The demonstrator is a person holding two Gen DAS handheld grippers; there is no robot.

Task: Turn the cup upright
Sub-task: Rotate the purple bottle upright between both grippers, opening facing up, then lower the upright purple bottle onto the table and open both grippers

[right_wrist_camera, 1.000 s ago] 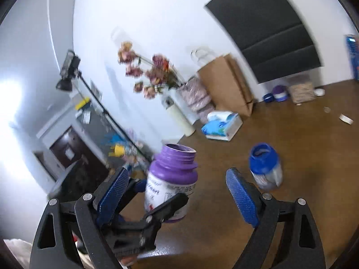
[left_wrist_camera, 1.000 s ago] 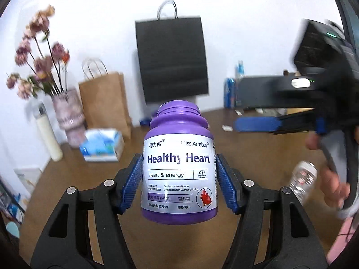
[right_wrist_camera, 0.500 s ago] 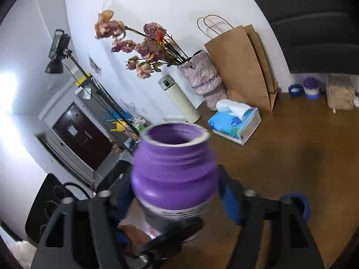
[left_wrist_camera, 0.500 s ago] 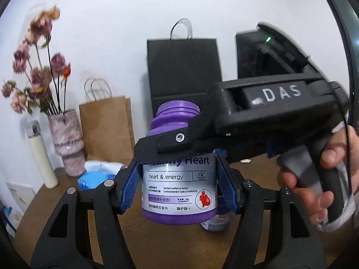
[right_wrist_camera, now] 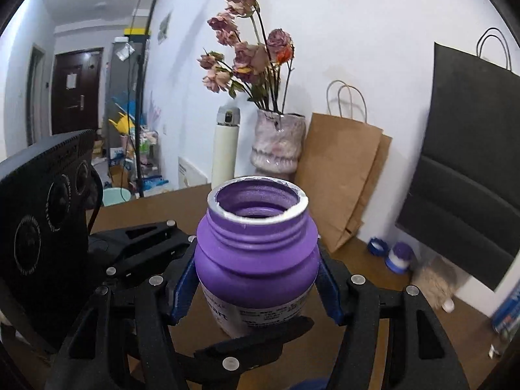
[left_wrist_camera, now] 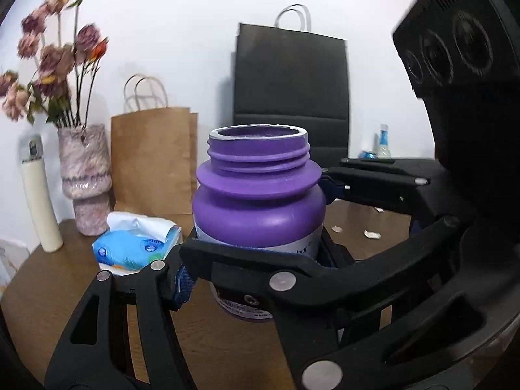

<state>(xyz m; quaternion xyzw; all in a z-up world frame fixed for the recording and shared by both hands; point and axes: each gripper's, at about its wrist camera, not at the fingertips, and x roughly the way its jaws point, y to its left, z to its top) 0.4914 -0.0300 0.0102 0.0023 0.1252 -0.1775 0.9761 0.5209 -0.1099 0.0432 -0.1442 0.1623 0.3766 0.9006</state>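
Observation:
The cup is an open purple jar (left_wrist_camera: 260,208) with a white label, upright, mouth up, held in the air above the brown table (left_wrist_camera: 48,279). My left gripper (left_wrist_camera: 256,276) is shut on its lower body, blue pads on both sides. My right gripper (right_wrist_camera: 256,279) is shut on the same jar (right_wrist_camera: 256,253), its blue pads pressed against the jar's sides. The right gripper's black fingers (left_wrist_camera: 260,263) cross in front of the jar in the left wrist view. The left gripper's fingers (right_wrist_camera: 143,247) come in from the left in the right wrist view.
At the back of the table stand a pink vase with dried flowers (left_wrist_camera: 84,175), a cream thermos (left_wrist_camera: 39,195), a brown paper bag (left_wrist_camera: 152,159), a black bag (left_wrist_camera: 289,78) and a blue tissue pack (left_wrist_camera: 136,247). Small purple and blue lids (right_wrist_camera: 398,255) lie by the wall.
My right gripper has come round the jar from the side and closed on it. Both grippers now hold the jar. The jar stays upright and sits lower in the left wrist view.

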